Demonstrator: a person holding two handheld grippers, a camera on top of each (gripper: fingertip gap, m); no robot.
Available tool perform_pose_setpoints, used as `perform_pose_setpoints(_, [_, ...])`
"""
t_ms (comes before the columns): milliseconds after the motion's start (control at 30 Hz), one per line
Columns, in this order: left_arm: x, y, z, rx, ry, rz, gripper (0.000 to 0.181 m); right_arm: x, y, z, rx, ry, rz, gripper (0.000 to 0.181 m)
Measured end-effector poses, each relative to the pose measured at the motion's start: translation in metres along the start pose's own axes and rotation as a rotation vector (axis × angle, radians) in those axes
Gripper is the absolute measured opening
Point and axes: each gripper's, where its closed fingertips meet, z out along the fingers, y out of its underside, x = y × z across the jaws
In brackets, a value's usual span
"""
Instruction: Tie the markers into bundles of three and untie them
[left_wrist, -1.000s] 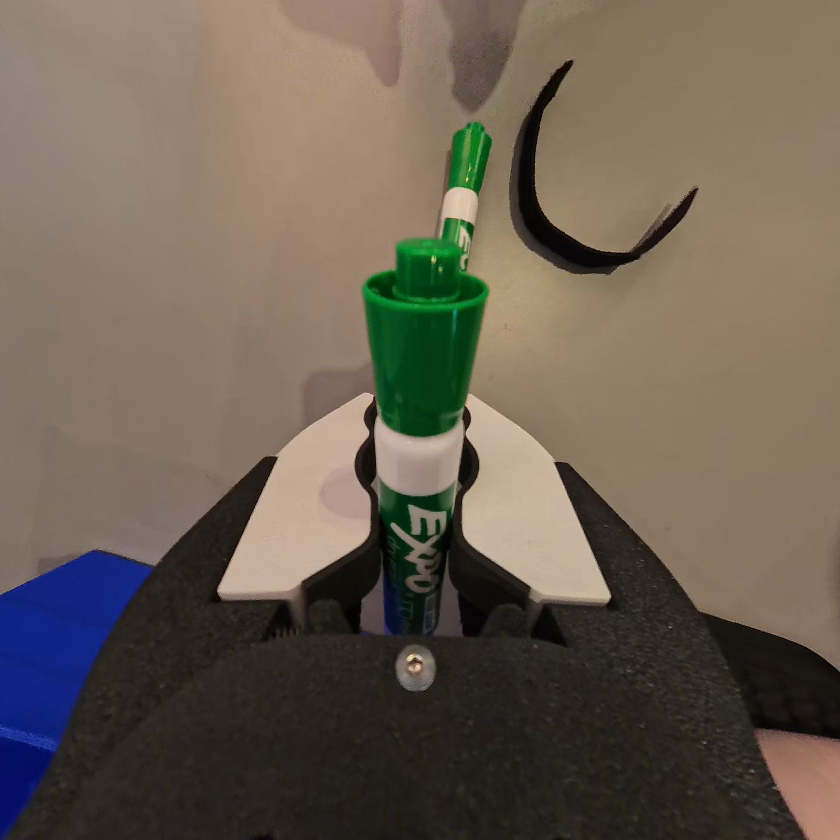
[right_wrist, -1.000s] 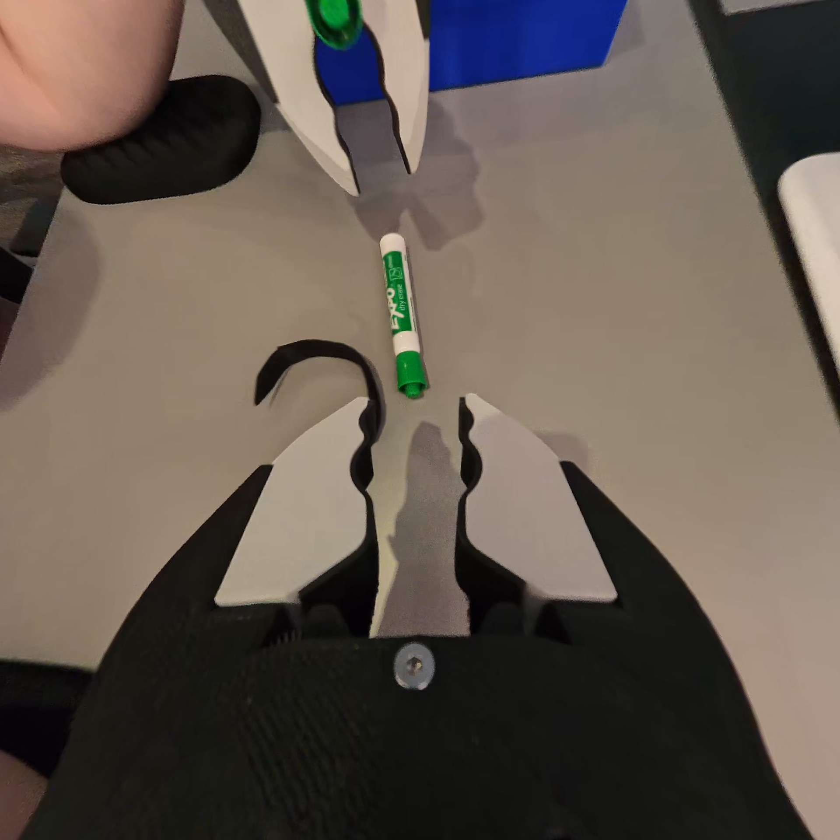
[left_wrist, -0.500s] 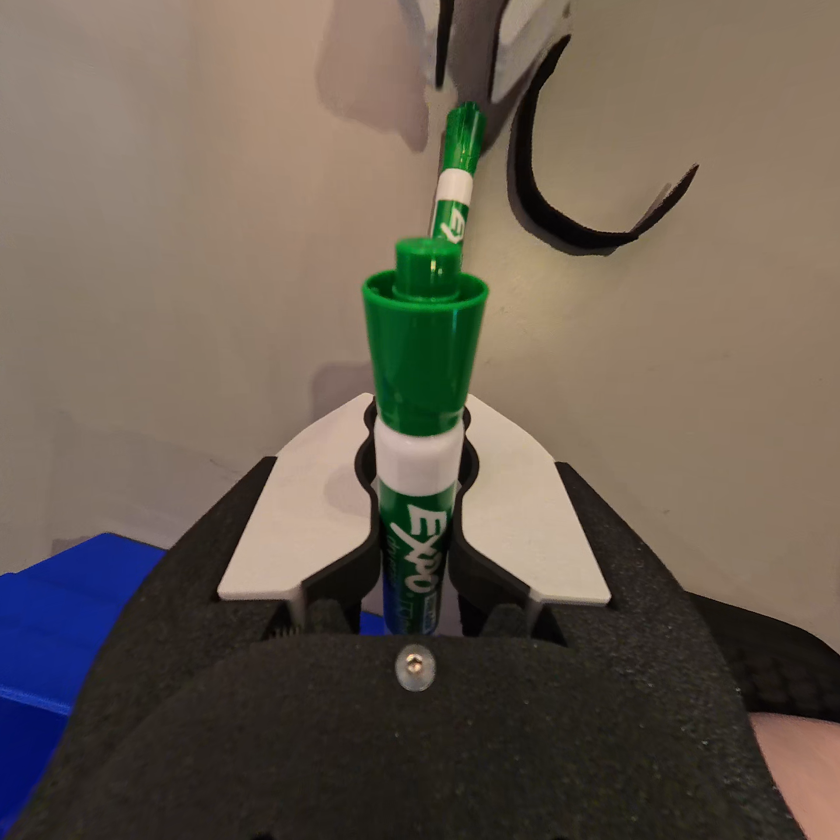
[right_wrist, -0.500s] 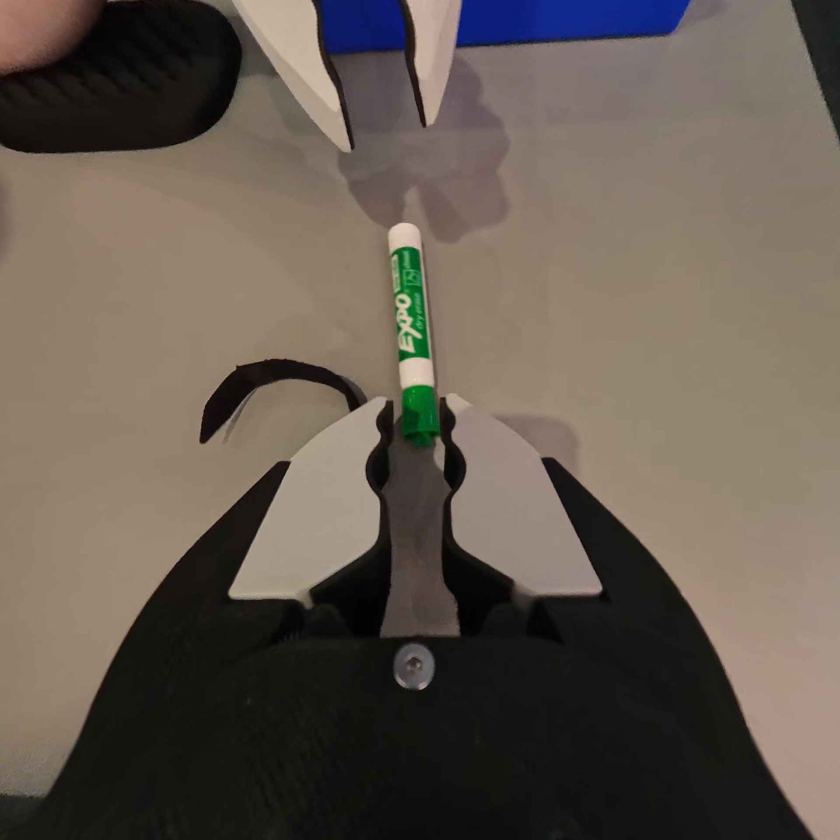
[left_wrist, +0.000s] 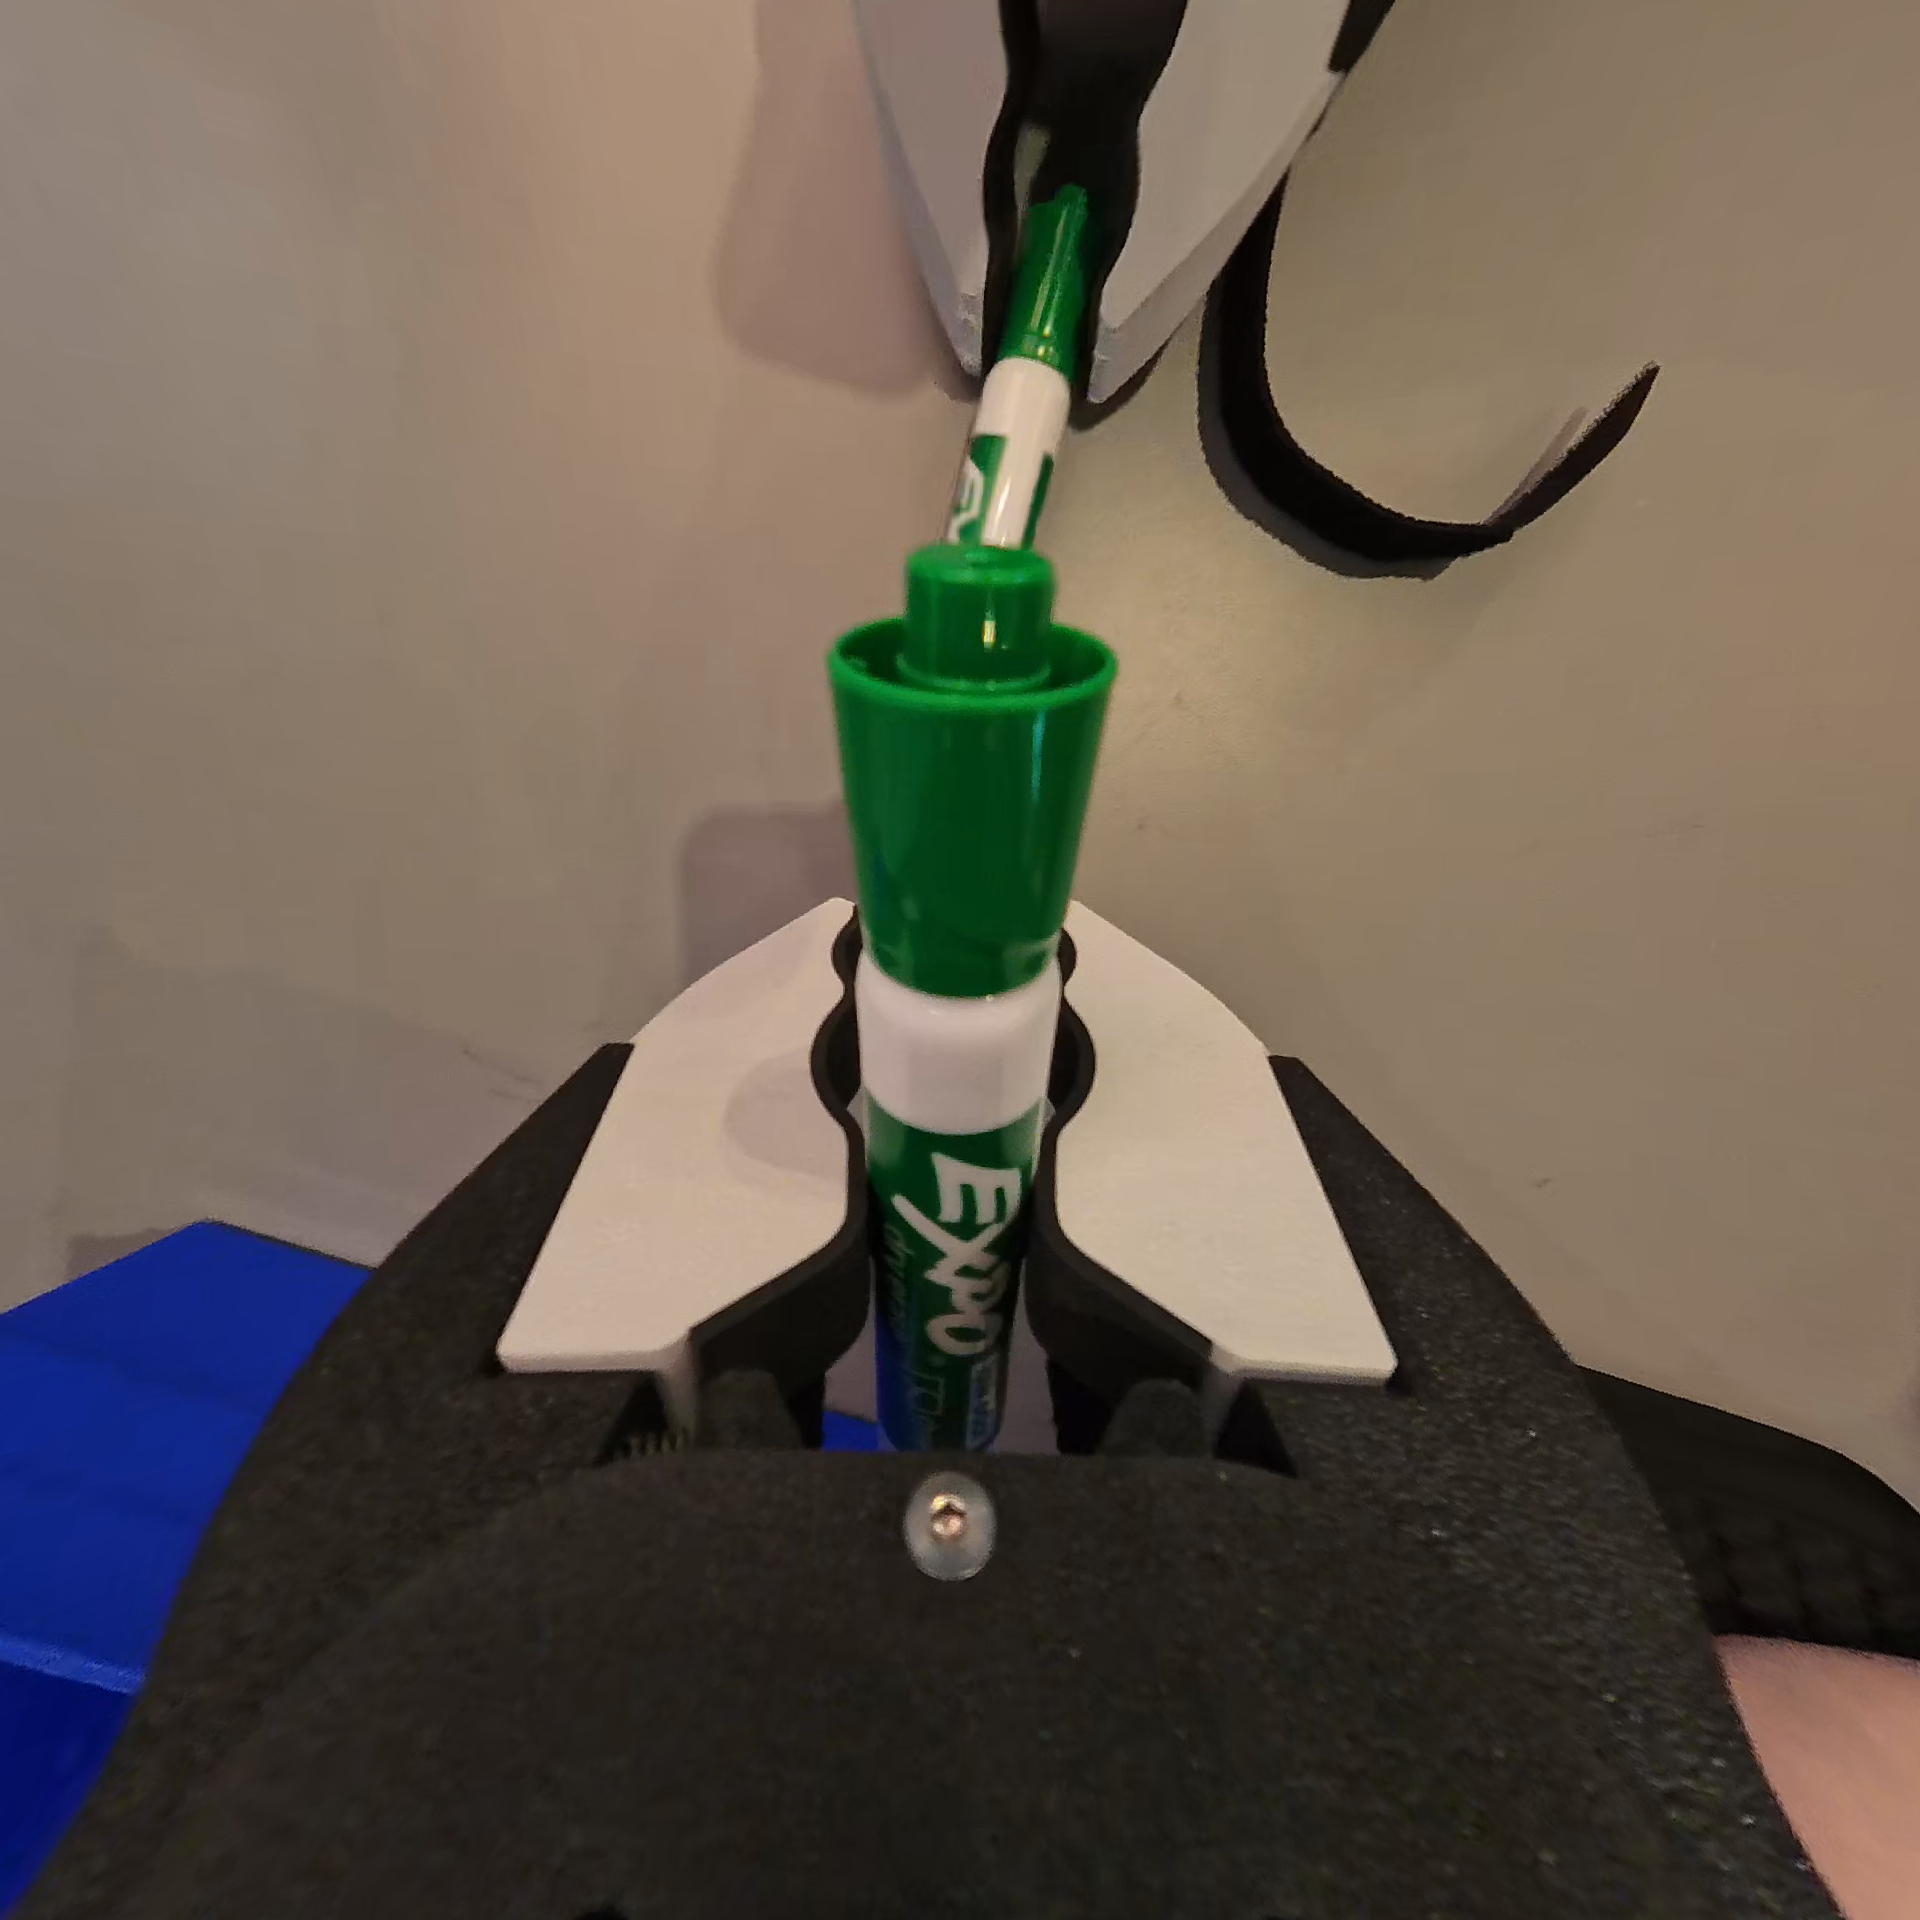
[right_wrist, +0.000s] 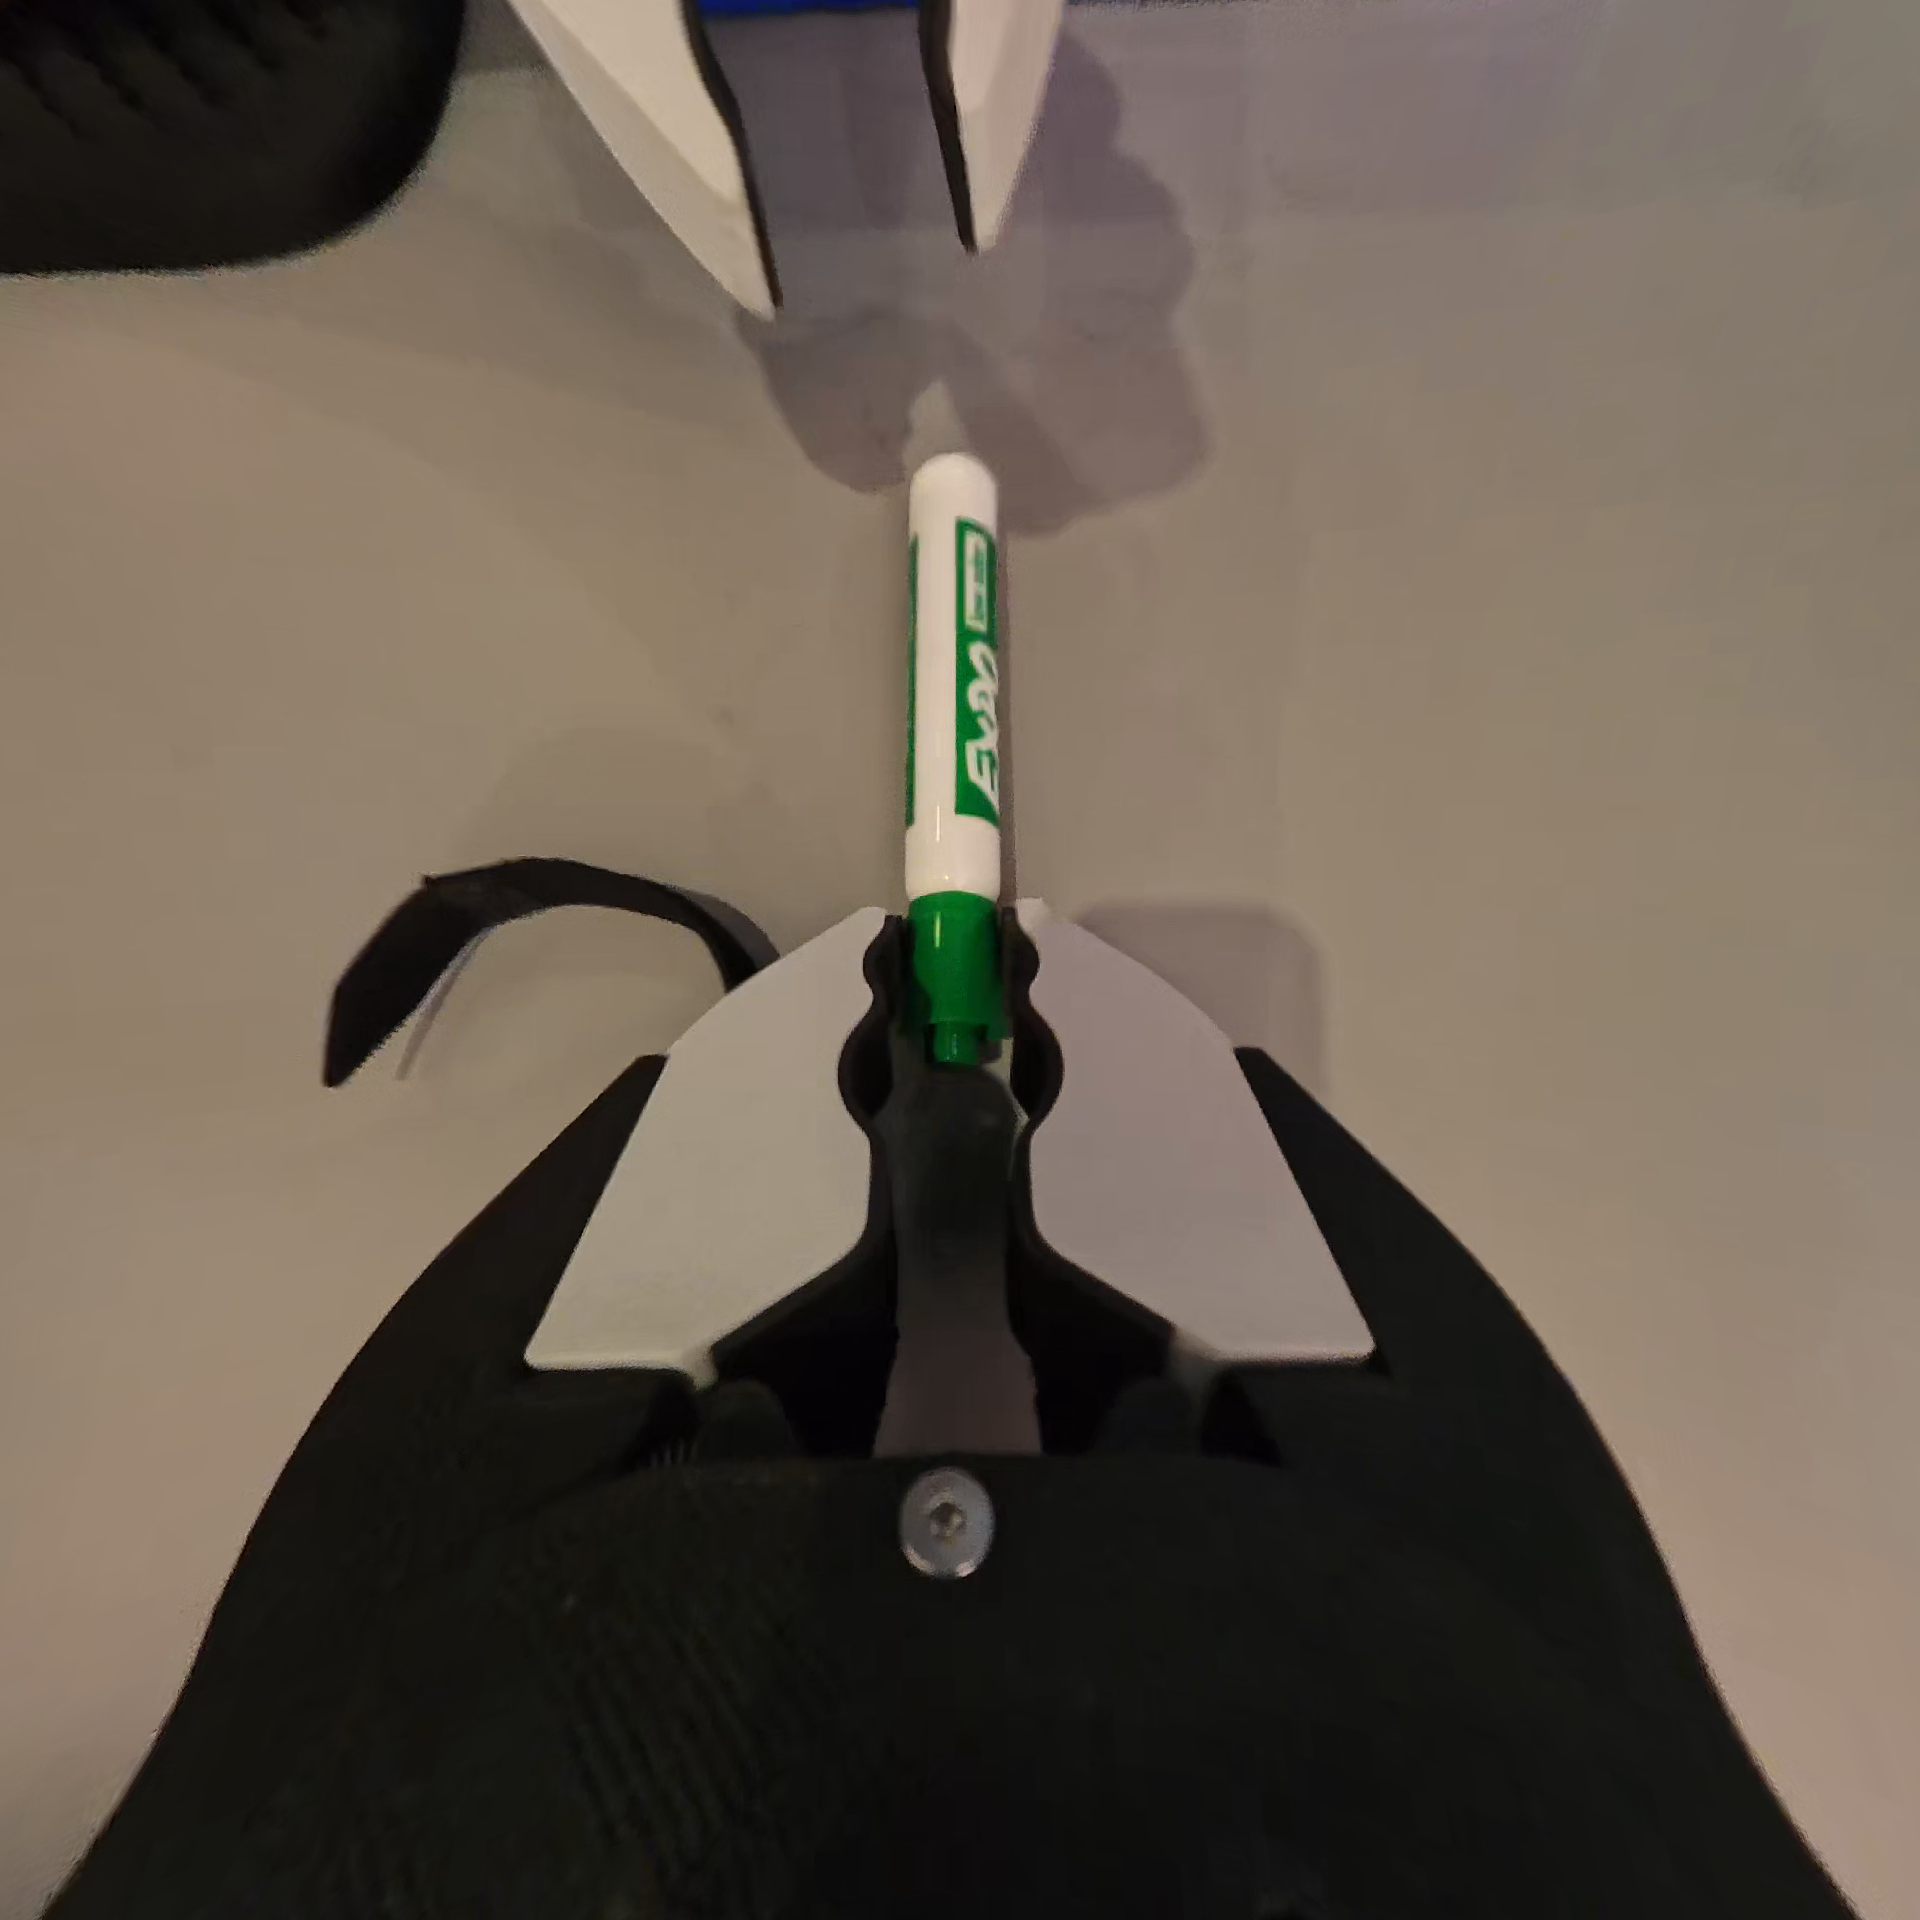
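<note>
My left gripper (left_wrist: 961, 920) is shut on a green marker (left_wrist: 966, 810) that points forward, cap end out, above the grey table (left_wrist: 416, 623). A second green marker (right_wrist: 951, 707) lies on the table, also seen in the left wrist view (left_wrist: 1013, 436). My right gripper (right_wrist: 951, 920) is shut on its green cap, with the white barrel pointing away. The two grippers face each other: the right one (left_wrist: 1044, 369) shows at the top of the left wrist view, the left one (right_wrist: 868, 275) at the top of the right wrist view. A curved black strap (right_wrist: 540, 894) lies just left of my right gripper, also in the left wrist view (left_wrist: 1340, 509).
A blue bin (left_wrist: 156, 1455) stands under and left of my left gripper; its edge shows in the right wrist view (right_wrist: 810, 5). A black padded object (right_wrist: 208, 125) lies at the table's far left, also in the left wrist view (left_wrist: 1766, 1538). Part of a person's arm (left_wrist: 1849, 1766) shows there. Some 11 centimetres of space lies between my two pairs of fingers.
My right gripper has moved forward over the lying marker's cap and shut on it. The marker has rolled a little. My left gripper still holds its marker, almost unmoved.
</note>
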Motion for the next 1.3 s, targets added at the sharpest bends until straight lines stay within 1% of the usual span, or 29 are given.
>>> perform_pose_setpoints(133, [-0.003,0.001,-0.004,0.014,-0.004,-0.018,0.032,-0.01,-0.033,-0.025,0.104,0.025,-0.06,0.019])
perform_pose_setpoints(200, [-0.002,0.0,-0.005,0.018,0.001,-0.017,0.031,-0.017,-0.046,-0.037,0.114,0.034,-0.093,0.019])
perform_pose_setpoints(233, [0.0,-0.001,-0.006,0.024,0.008,-0.016,0.032,-0.018,-0.048,-0.04,0.095,0.05,-0.105,0.019])
perform_pose_setpoints(333, [0.004,-0.005,-0.007,0.027,0.003,-0.002,0.031,-0.019,-0.053,-0.043,0.059,0.095,-0.13,0.019])
perform_pose_setpoints(600, [0.022,-0.018,-0.002,0.029,0.039,0.062,0.032,-0.035,-0.089,-0.037,0.151,0.076,-0.155,0.019])
perform_pose_setpoints(800, [0.029,-0.022,0.002,0.018,0.046,0.081,0.032,-0.037,-0.102,-0.03,0.199,0.091,-0.151,0.019])
perform_pose_setpoints(900, [0.028,-0.021,0.003,0.009,0.047,0.078,0.032,-0.036,-0.101,-0.029,0.205,0.083,-0.135,0.019])
perform_pose_setpoints(967, [0.025,-0.024,0.003,0.029,0.038,0.073,0.031,-0.034,-0.101,-0.03,0.218,0.08,-0.127,0.019])
perform_pose_setpoints(1033, [0.028,-0.026,0.004,0.036,0.063,0.063,0.031,-0.035,-0.102,-0.032,0.241,0.063,-0.12,0.018])
perform_pose_setpoints(1167, [0.028,-0.02,0.007,-0.017,0.019,0.11,0.032,-0.037,-0.103,-0.029,0.256,0.042,-0.113,0.019])
perform_pose_setpoints(1300, [0.03,-0.023,0.006,-0.003,0.027,0.109,0.032,-0.038,-0.105,-0.031,0.276,0.029,-0.106,0.018])
